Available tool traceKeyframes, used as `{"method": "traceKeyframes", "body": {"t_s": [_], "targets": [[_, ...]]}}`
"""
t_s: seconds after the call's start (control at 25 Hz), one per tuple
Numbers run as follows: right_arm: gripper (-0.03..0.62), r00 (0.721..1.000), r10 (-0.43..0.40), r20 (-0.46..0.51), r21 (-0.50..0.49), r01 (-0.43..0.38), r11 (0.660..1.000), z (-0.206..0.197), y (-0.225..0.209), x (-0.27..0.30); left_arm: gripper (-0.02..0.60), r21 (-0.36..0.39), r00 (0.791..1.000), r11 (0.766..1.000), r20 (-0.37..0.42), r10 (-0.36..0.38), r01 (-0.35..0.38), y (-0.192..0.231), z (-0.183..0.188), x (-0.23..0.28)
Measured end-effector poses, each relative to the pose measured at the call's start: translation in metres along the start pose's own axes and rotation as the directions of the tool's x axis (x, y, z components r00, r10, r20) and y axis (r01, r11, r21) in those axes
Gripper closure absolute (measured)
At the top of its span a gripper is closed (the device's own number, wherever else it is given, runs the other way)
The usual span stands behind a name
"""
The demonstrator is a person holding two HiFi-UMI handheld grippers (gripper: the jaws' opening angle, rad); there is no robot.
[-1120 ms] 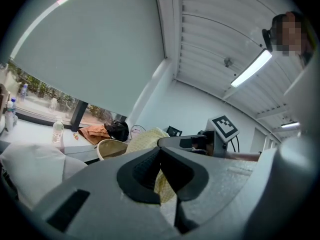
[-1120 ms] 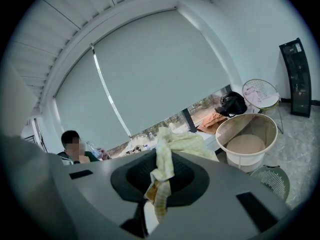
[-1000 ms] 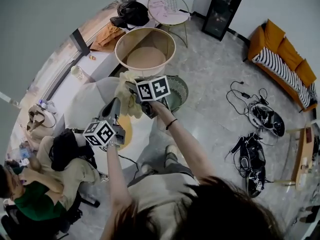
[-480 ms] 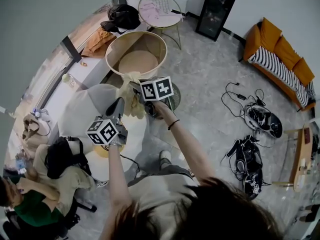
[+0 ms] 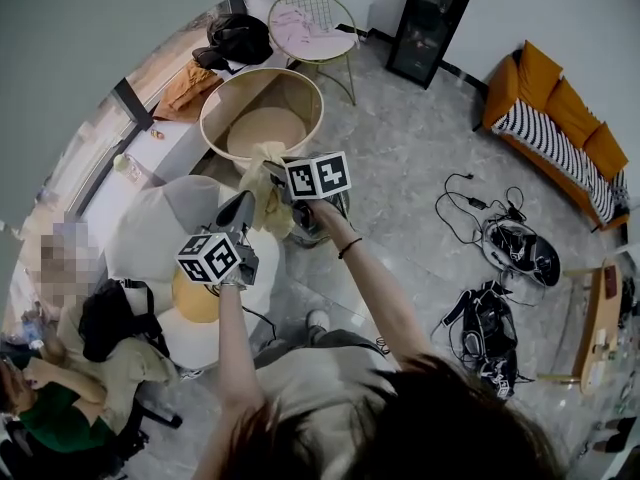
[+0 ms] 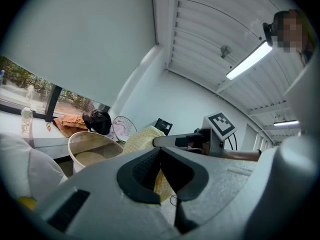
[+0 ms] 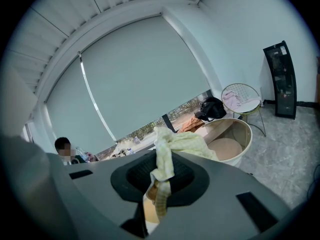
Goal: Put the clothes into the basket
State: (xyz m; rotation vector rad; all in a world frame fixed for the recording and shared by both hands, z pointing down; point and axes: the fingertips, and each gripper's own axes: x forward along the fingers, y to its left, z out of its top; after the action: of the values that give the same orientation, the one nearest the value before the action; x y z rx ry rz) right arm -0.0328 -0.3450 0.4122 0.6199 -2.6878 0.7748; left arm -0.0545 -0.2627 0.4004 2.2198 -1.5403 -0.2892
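Grey tiled floor (image 5: 420, 158), white walls (image 5: 560, 8). Orange sofa (image 5: 575, 118) along right wall. Black cabinet (image 5: 430, 23) at far wall, wire chair (image 5: 312, 30) beside it. Window (image 7: 185, 110) under lowered blind (image 7: 135, 74). Tube light (image 6: 248, 60) lit on slatted ceiling (image 6: 200, 24).

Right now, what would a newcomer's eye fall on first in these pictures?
First, the yellow cloth at the centre of the head view, pinched by both the left hand-held gripper and the right hand-held gripper. Just beyond it stands a big round basket. An orange sofa glows at the far right.
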Motion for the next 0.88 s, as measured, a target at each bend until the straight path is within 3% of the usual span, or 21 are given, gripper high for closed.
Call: {"method": "traceKeyframes", "body": {"t_s": [0.36, 0.88], "targets": [[0.546, 0.999, -0.033, -0.001, 0.005, 0.033, 0.999, 0.007, -0.037, -0.018, 0.571, 0.015, 0.999, 0.999, -0.036, -0.032, 0.032, -0.019, -0.007, 0.037], [0.546, 0.993, -0.116, 0.005, 0.070, 0.115, 0.991, 0.026, -0.105, -0.012, 0.571, 0.008, 0.986, 0.996, -0.137, -0.091, 0.093, 0.001, -0.010, 0.104]]}}
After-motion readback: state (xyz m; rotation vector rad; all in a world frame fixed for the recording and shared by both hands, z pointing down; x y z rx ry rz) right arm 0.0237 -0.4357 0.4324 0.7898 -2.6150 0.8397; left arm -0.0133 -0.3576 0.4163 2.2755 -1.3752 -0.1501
